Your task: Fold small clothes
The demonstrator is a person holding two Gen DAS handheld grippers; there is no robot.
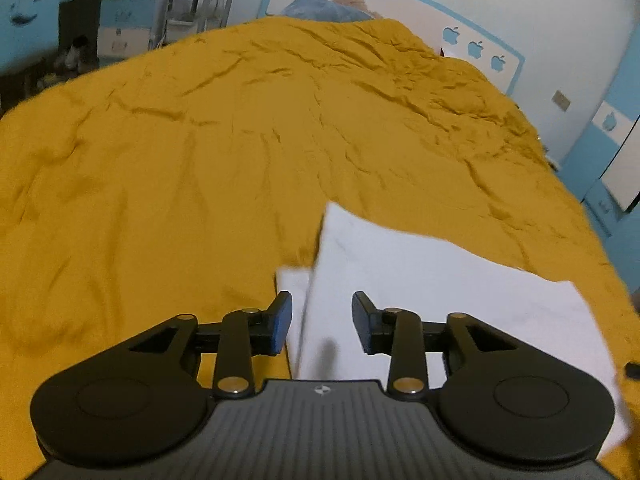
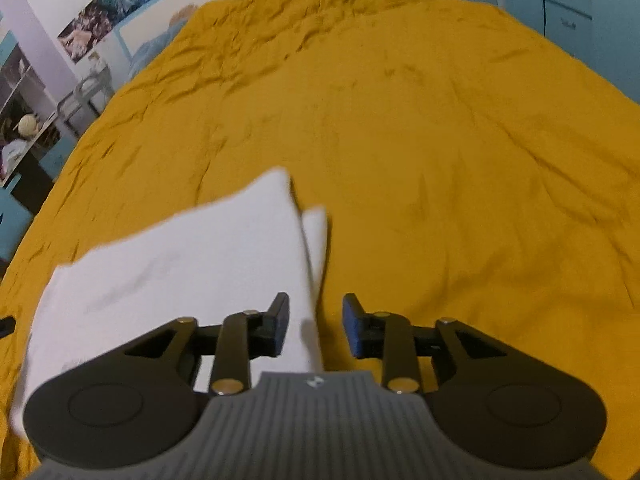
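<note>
Both sets of tongs spread wide and holding nothing: left tongs straddling the left edge of the white garment, right tongs straddling its right edge, probably lined up to pinch both sides for a fold. Garment lying flat on the mustard bedspread, already doubled into 2 layers by the look of it. Further off, just wrinkled bed up to the blue headboard.

My left gripper hangs with its jaws apart over the left edge of a white cloth, nothing between the pads. The cloth lies on a wrinkled yellow bedspread, a lower layer peeking out at its left side. Beyond the bed I see a white-and-blue headboard with apple cutouts.
</note>
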